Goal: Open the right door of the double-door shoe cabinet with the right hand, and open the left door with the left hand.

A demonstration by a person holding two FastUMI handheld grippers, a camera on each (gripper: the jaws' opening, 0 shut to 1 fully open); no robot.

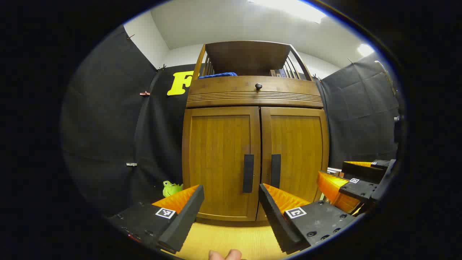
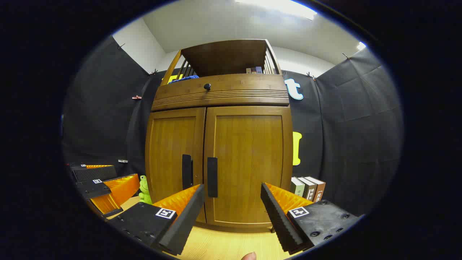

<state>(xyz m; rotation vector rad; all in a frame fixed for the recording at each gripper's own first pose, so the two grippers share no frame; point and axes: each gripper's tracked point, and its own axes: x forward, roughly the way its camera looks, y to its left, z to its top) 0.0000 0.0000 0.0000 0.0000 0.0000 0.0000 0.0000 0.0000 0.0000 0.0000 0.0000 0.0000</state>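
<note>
- Facing the brown wooden double-door shoe cabinet (image 1: 255,159), you are starting from nothing done: both doors are sitting flush and closed.
- You are holding the left gripper (image 1: 231,216) with its fingers spread apart and empty, short of the cabinet, roughly in line with the left door's dark vertical handle (image 1: 248,173).
- You are keeping the right gripper (image 2: 232,216) spread and empty too, in front of the right door, its dark vertical handle (image 2: 212,177) untouched.
- Both pulls are remaining, right door first.
</note>
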